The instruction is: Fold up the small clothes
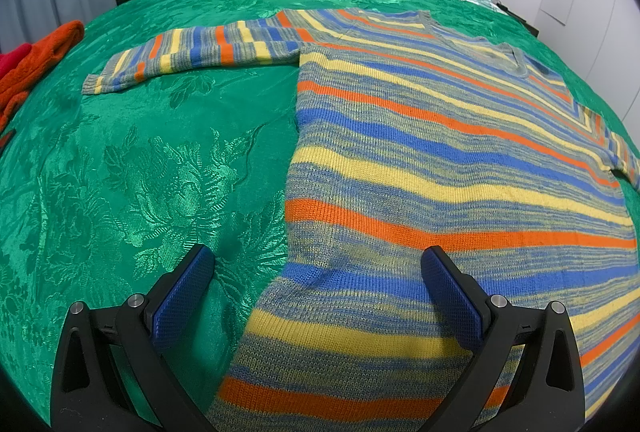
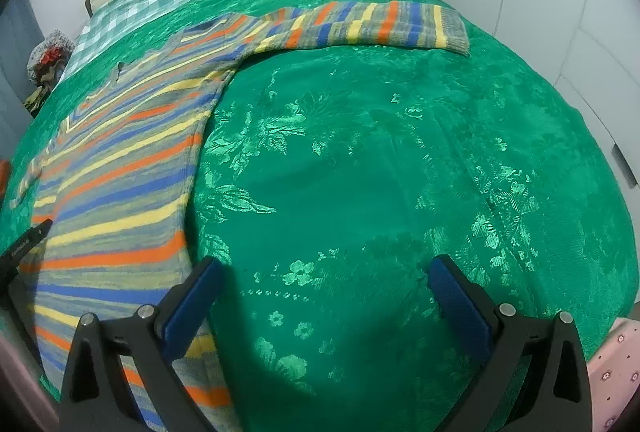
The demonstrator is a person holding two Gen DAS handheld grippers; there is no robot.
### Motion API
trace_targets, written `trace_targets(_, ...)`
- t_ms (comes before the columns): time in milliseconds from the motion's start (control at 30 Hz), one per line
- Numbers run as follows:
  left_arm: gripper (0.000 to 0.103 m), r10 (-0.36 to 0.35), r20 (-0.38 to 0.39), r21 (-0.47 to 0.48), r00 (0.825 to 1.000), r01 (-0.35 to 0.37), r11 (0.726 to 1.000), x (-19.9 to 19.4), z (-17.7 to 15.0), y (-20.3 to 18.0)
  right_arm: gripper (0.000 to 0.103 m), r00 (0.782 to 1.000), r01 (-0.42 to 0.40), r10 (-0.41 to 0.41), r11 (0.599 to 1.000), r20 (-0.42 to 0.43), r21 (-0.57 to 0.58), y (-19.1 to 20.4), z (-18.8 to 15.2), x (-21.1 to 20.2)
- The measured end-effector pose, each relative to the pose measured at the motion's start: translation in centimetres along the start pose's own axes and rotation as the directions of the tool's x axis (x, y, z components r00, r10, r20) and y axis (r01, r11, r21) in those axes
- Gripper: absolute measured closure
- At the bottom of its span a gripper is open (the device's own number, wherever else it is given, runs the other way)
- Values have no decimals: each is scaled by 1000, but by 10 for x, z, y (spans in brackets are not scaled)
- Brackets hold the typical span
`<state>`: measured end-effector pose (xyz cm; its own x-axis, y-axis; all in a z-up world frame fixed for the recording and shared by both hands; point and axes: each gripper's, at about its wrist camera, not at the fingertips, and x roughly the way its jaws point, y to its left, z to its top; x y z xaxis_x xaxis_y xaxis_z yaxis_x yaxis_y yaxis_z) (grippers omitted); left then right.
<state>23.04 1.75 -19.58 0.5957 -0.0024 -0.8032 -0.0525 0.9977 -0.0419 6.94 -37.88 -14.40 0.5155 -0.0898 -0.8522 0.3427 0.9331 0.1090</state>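
Both claws gape, left claw over sweater edge, right claw beside it; we risk pinching the bedspread too.

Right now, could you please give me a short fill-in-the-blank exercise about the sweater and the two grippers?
1. The striped sweater lies flat on a ____ bedspread.
2. Both sleeves are spread out, so the sweater is not yet ____.
3. The left gripper and the right gripper both have their jaws ____.

Missing words: green; folded; open
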Motion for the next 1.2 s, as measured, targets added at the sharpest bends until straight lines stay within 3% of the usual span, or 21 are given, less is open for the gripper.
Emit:
trace_targets(133, 0, 0, 0, 0, 1000, 0, 1000, 0, 0, 0, 1, 999, -35, 35, 999, 2, 13, -4, 3, -6)
trace_targets(300, 0, 0, 0, 0, 1000, 0, 1000, 0, 0, 0, 2, 983, -183, 175, 969, 61, 169, -31, 19, -23)
trace_targets(500, 0, 12, -3, 10, 1000, -12, 1000, 3, 3, -4, 5, 951, -305, 276, 918, 142, 254, -80, 74, -26)
trace_targets(633, 0, 0, -3, 0, 1000, 0, 1000, 4, 2, -3, 5, 940, -333, 280, 876, 194, 349, -124, 112, -22)
trace_targets(800, 0, 6, -3, 4, 1000, -6, 1000, 4, 2, -5, 5, 908, -419, 373, 815, 191, 400, -159, 153, 6)
trace_targets(1000, 0, 9, -12, 5, 1000, -9, 1000, 4, 4, -6, 14, 883, -445, 441, 674, 162, 590, -209, 171, 63)
trace_targets(1133, 0, 6, -44, -4, 999, -6, 1000, 6, 8, -7, 16, 846, -494, 515, 659, 139, 567, -212, 189, 88)
trace_targets(1200, 0, -7, -74, -4, 997, 7, 1000, 6, 11, -5, 23, 835, -500, 540, 666, 104, 553, -208, 200, 102)
